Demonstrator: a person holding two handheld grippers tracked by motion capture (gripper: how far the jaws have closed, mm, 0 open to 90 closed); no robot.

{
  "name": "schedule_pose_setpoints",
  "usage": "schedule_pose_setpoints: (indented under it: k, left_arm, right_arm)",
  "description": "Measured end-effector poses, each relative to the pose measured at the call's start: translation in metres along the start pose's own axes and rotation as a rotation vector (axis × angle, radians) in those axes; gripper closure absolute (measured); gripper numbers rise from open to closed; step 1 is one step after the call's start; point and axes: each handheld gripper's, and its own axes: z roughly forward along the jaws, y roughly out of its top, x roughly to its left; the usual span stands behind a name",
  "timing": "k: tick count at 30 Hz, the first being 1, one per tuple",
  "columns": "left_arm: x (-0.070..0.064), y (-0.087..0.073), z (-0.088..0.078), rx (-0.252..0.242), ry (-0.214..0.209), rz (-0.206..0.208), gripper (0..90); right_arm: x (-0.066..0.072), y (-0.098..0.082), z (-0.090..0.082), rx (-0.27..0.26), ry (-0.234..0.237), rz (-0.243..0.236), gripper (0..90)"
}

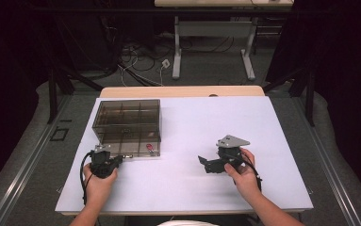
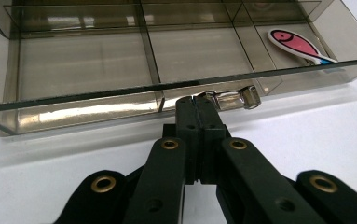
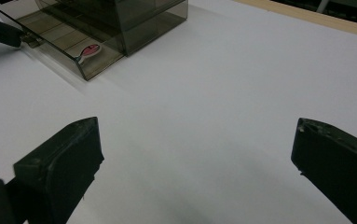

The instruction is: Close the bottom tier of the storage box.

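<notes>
At the front edge of the smoky plastic organizer box (image 1: 127, 123), toward the left of the white table (image 1: 263, 122), I have the bottom drawer (image 2: 120, 70) slid partly out toward me. Its small clear handle (image 2: 232, 99) sits at the middle of the drawer front, and my left gripper (image 2: 196, 100) is pinched tight on it, jaws pressed together with the handle's near end caught between the tips. Inside the drawer I can see divided compartments; a pink fish-shaped piece (image 2: 293, 43) with a blue tail lies in the one at the right end, against the front wall. From the high view, my left hand (image 1: 99, 181) rests on the table just in front of the box.

Well apart to the right, my right gripper (image 1: 206, 162) sits low over bare table in my right hand (image 1: 244, 176), pointing left toward the box. Its jaws stand wide apart with nothing between them, as the right gripper view makes plain.
</notes>
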Motion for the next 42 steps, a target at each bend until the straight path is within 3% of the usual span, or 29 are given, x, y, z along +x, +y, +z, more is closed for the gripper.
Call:
schedule_pose_setpoints:
  k: [42]
  left_arm:
    - [0.004,0.018,0.017,-0.006,0.013,-0.03,90.0]
  right_arm:
    - [0.001,-0.001,0.002,0.006,-0.004,-0.007,1.2]
